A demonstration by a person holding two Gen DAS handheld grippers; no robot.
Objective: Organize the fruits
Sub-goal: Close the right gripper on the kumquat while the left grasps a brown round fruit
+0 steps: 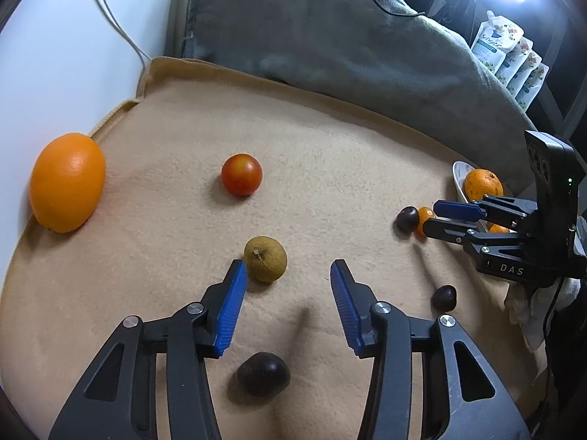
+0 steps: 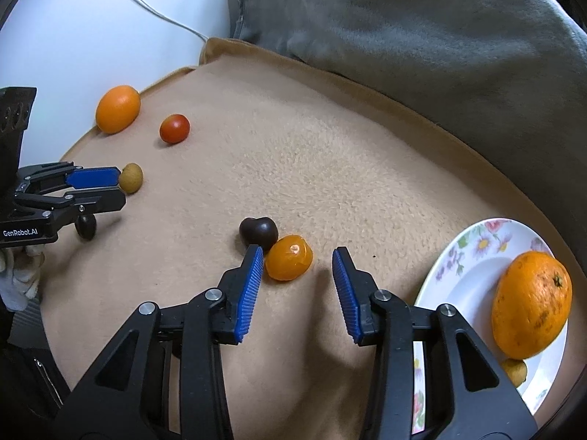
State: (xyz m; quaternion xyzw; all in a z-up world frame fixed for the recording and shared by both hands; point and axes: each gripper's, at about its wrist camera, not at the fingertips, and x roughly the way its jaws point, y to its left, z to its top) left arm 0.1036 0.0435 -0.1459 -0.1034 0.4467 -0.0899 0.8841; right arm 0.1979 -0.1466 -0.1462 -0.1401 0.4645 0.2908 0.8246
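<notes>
My left gripper (image 1: pixel 288 267) is open just above the tan blanket, and a brownish longan (image 1: pixel 265 258) lies at its left fingertip without being clamped. A dark plum-like fruit (image 1: pixel 263 374) sits under that gripper. My right gripper (image 2: pixel 299 256) is open too. A small orange kumquat (image 2: pixel 289 257) lies between its fingers against the left pad, with a dark fruit (image 2: pixel 258 233) touching it behind. A big orange (image 1: pixel 67 182) and a red tomato (image 1: pixel 241 174) lie at the far left. A floral plate (image 2: pixel 466 256) at right holds an orange (image 2: pixel 532 304).
Another dark fruit (image 1: pixel 444 297) lies between the two grippers. A grey cushion (image 1: pixel 330 36) bounds the blanket's far side and a white wall with a cable (image 1: pixel 110 18) stands at left. Food pouches (image 1: pixel 513 58) stand at back right. A small longan (image 2: pixel 515 370) rests on the plate's near side.
</notes>
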